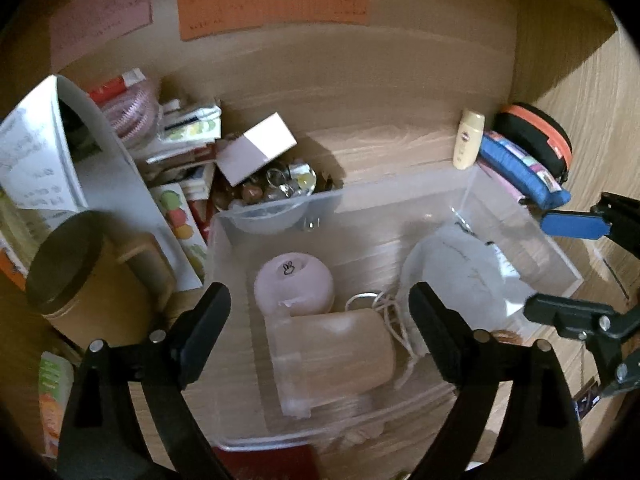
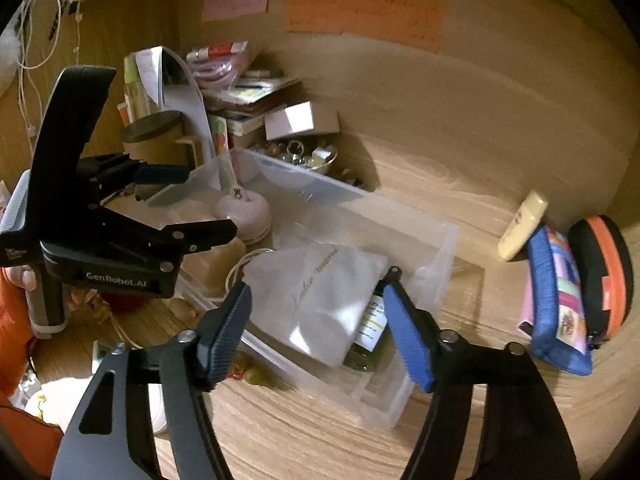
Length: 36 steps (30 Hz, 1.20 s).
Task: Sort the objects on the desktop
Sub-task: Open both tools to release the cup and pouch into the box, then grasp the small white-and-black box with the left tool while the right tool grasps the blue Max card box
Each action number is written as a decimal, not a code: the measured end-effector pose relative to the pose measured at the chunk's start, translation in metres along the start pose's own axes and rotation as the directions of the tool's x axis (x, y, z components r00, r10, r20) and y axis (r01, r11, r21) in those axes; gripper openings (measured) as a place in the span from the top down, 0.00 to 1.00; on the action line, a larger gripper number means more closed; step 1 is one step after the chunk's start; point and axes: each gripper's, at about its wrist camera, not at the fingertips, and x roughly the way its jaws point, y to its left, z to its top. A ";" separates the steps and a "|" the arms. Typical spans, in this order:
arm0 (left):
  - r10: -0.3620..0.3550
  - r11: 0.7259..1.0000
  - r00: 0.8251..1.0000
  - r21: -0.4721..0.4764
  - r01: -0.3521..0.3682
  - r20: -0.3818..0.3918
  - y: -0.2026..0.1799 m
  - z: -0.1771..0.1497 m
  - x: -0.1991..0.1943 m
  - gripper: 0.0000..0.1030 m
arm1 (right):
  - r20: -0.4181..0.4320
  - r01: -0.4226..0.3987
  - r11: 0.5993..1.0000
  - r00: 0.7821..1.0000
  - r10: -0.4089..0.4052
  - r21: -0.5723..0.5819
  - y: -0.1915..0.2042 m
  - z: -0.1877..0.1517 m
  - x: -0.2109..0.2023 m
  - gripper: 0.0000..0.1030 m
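A clear plastic bin (image 1: 276,208) (image 2: 436,256) stands on the wooden desk. In it lie a pink round gadget (image 1: 294,286) (image 2: 244,210), a clear box (image 1: 332,356), a white drawstring pouch (image 1: 460,276) (image 2: 316,300) and a dark small bottle (image 2: 370,334). My left gripper (image 1: 320,308) is open and empty above the bin; it also shows in the right wrist view (image 2: 192,204). My right gripper (image 2: 316,320) is open and empty over the pouch; it also shows at the right edge of the left wrist view (image 1: 560,268).
A brown lidded cup (image 1: 76,276), papers and booklets (image 1: 52,160), a white small box (image 1: 256,148) and a bowl of trinkets (image 1: 276,192) crowd the left back. A cream bottle (image 1: 468,140) (image 2: 522,226), a blue pencil case (image 2: 560,300) and an orange-black case (image 2: 604,276) sit at the right.
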 end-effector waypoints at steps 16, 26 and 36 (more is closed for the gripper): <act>0.074 0.996 0.992 -0.061 -0.068 0.101 0.017 -0.011 -0.072 0.03 | 0.110 0.086 0.995 0.990 -0.092 0.052 0.002 -0.013 -0.057 0.17; 0.122 0.990 0.988 -0.076 -0.115 0.097 0.015 -0.047 -0.103 0.02 | 0.128 0.089 0.994 0.987 -0.098 0.070 0.007 -0.043 -0.088 0.15; 0.104 0.988 0.994 -0.113 -0.101 0.021 0.006 -0.096 -0.101 0.02 | 0.056 0.090 0.993 0.994 -0.094 0.071 0.012 -0.086 -0.089 0.15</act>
